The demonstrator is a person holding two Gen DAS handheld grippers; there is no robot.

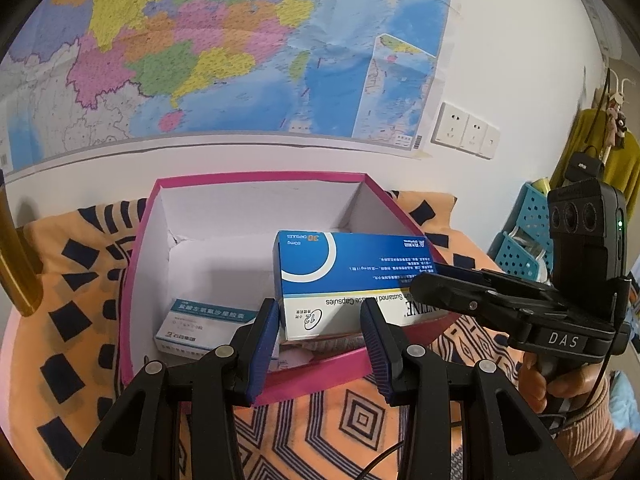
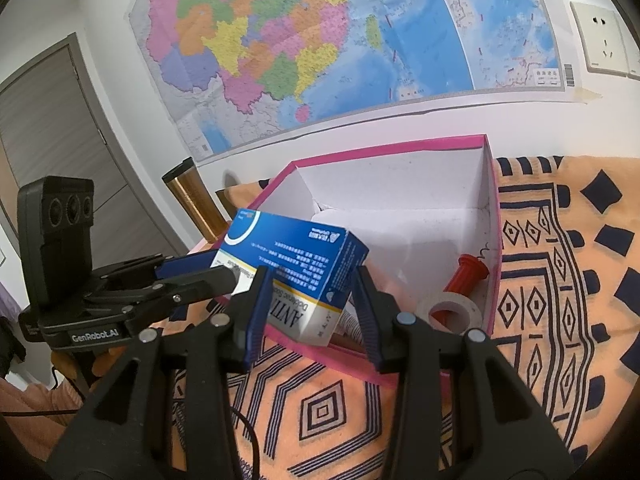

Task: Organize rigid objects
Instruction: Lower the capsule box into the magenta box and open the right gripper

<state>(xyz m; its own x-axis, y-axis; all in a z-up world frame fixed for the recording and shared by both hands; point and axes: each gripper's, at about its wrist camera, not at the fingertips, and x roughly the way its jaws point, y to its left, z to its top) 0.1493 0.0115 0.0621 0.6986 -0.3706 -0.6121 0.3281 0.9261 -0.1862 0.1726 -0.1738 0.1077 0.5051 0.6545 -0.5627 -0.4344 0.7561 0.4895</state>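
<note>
From my left tongs (image 1: 319,306), I see both tongs clamped on one blue-and-white capsule carton (image 1: 352,256), held upside down over the near rim of the pink storage box (image 1: 320,376) so it can go in beside a teal-lettered carton (image 1: 204,320); it reads "30 CAPSULES", "60mg", "Sustained Release Capsules". My right tongs (image 1: 436,278) are marked "DAS". From my right tongs, the carton's end shows "ANTI", the left tongs read "GenRobot.AI", and a tape roll (image 2: 448,312) lies inside.

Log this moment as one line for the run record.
left gripper: shut on blue medicine box | right gripper: shut on blue medicine box | position: tilted over pink box | inside: white carton, tape roll, red spool
</note>
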